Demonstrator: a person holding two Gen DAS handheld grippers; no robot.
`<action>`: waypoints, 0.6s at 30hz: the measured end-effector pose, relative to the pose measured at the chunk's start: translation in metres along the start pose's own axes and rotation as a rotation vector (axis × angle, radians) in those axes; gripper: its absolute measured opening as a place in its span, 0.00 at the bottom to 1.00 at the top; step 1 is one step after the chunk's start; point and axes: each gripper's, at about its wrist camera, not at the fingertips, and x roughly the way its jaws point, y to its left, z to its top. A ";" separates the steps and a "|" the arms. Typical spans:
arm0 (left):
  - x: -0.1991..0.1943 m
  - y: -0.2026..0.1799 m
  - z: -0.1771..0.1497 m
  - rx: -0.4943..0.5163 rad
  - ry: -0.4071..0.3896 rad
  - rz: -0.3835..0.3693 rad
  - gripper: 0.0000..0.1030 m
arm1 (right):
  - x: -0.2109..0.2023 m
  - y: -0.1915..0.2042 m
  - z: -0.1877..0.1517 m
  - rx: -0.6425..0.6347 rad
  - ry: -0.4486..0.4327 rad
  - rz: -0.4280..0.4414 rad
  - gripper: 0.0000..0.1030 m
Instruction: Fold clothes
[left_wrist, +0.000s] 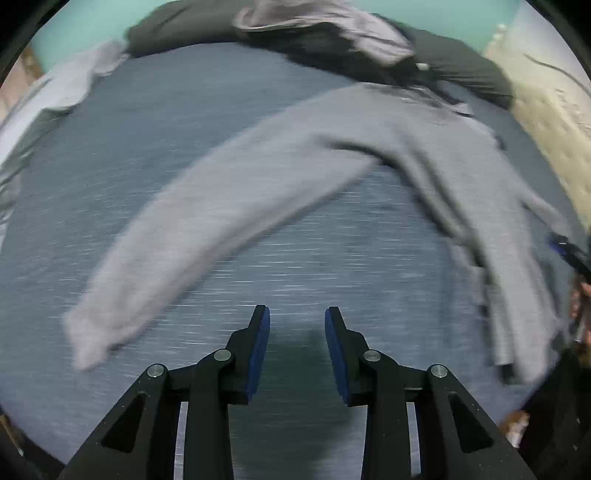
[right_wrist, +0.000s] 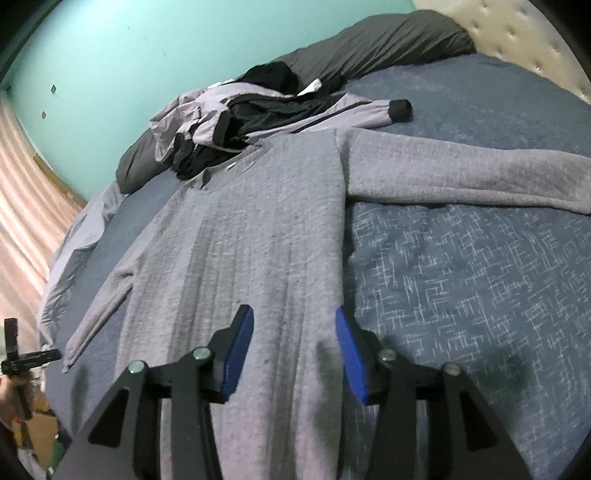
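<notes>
1 grey knit sweater (right_wrist: 258, 236) lies flat — sleeve (left_wrist: 207, 221) seemingly curved, blurred.

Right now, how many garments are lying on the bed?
2 clearly: a grey long-sleeved sweater spread flat on the blue blanket, and a crumpled lilac and black jacket above its collar, by the dark pillows. More may be hidden in that heap.

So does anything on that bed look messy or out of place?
Yes: a lilac-and-black jacket lies crumpled in a heap by the dark grey pillows, overlapping the collar of the flat grey long-sleeved sweater. Both grippers are open and hold nothing.
</notes>
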 end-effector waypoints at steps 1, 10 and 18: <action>0.003 -0.014 -0.002 0.008 0.000 -0.028 0.33 | -0.004 -0.003 -0.001 0.000 0.035 0.006 0.46; 0.029 -0.109 -0.021 0.079 0.021 -0.197 0.35 | -0.043 -0.028 -0.020 -0.009 0.317 0.038 0.46; 0.033 -0.159 -0.043 0.085 0.045 -0.246 0.35 | -0.062 -0.020 -0.066 -0.015 0.430 0.070 0.46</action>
